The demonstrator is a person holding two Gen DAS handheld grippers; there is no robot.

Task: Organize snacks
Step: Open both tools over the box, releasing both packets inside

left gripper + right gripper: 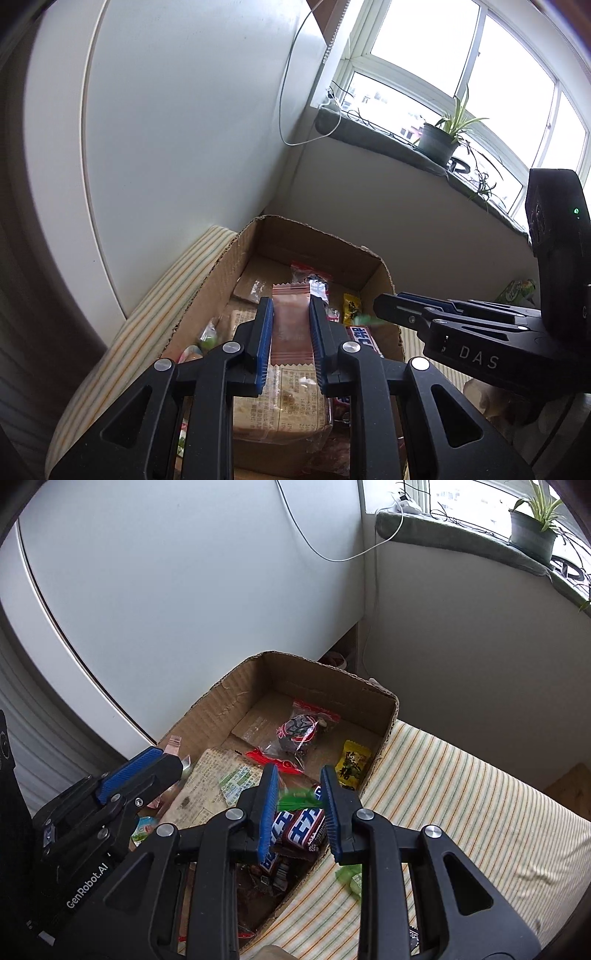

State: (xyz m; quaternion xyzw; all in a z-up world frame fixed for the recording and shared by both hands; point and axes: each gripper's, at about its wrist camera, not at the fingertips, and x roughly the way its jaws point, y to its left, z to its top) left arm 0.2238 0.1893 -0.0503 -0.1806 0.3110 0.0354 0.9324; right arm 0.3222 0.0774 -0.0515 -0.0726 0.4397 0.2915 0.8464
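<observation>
An open cardboard box [221, 266] [229, 698] sits on a striped cloth and holds several snacks. My left gripper [291, 300] hovers over the box, shut on a pinkish-brown sachet [290, 332] that stands upright between the blue pads. In the right wrist view the left gripper [162, 760] shows at the left with the sachet's end [173, 744] poking out. My right gripper [299, 770] is above the box's right side, shut on a small green wrapper [297, 800]. From the left wrist view the right gripper [384, 314] comes in from the right with the green wrapper [365, 319] at its tip.
The box holds dark chocolate bars [303, 829], a red-printed clear bag [299, 731], a yellow candy [352, 762] and a flat printed packet [214, 779]. Striped cloth [461, 812] extends right of the box, with a green scrap [349, 877] on it. A white wall is close behind, and a potted plant [439, 140] stands on the sill.
</observation>
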